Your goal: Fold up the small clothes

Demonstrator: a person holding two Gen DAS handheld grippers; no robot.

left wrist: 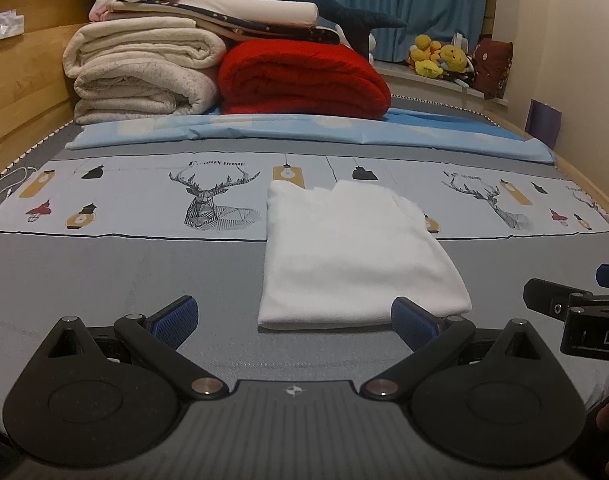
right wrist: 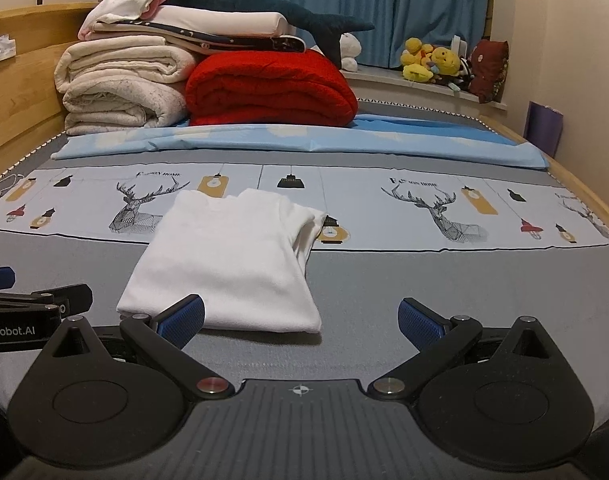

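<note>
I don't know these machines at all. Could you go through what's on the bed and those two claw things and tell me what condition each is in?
Left gripper: open, empty.
Right gripper: open, empty.
White garment: folded, flat on the bed, untouched.
Red blanket: folded, at the bed's far end.
Cream blankets: folded, stacked beside the red one.
Blue sheet: flat under the piles.
Curtains: closed.

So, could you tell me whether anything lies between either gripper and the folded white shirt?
Nothing visible does. The folded white cotton shirt lies alone on the grey bedsheet, just ahead of the open left gripper and open right gripper.
</note>
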